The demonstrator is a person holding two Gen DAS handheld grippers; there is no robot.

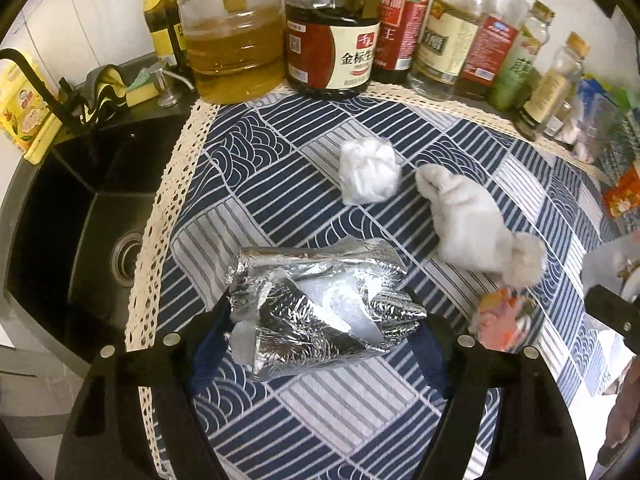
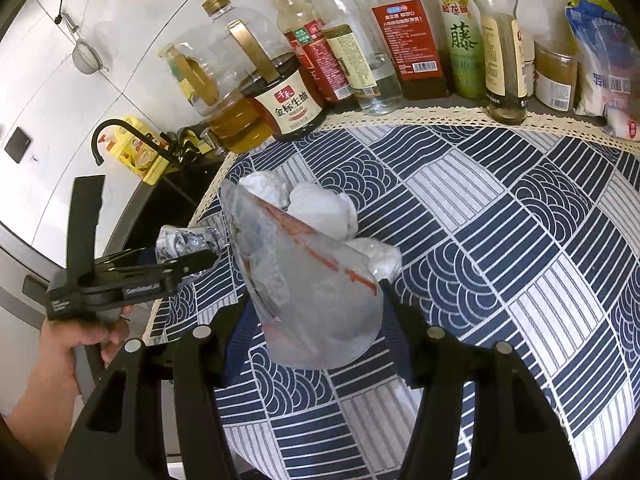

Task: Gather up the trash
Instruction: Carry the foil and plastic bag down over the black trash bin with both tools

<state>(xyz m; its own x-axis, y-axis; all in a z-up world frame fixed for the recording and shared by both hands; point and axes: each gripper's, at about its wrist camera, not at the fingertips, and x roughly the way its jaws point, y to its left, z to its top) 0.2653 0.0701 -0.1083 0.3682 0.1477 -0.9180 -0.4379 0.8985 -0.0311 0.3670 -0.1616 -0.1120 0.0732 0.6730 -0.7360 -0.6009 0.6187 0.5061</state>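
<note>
My left gripper (image 1: 320, 320) is shut on a crumpled silver foil wrapper (image 1: 316, 312) and holds it just above the blue patterned cloth (image 1: 340, 408). On the cloth beyond lie a white paper ball (image 1: 370, 176), a white crumpled tissue (image 1: 468, 220) and an orange printed wrapper (image 1: 504, 320). My right gripper (image 2: 316, 320) is shut on a clear plastic bag (image 2: 316, 280) with red marks. In the right wrist view the left gripper (image 2: 208, 258) shows at the left with the foil (image 2: 180, 242), and white paper wads (image 2: 320, 208) lie behind the bag.
A row of oil and sauce bottles (image 1: 332, 40) stands along the back edge; they also show in the right wrist view (image 2: 296, 108). A black sink (image 1: 80, 216) with a faucet (image 2: 116, 136) lies to the left. Packets (image 2: 608, 64) sit at the far right.
</note>
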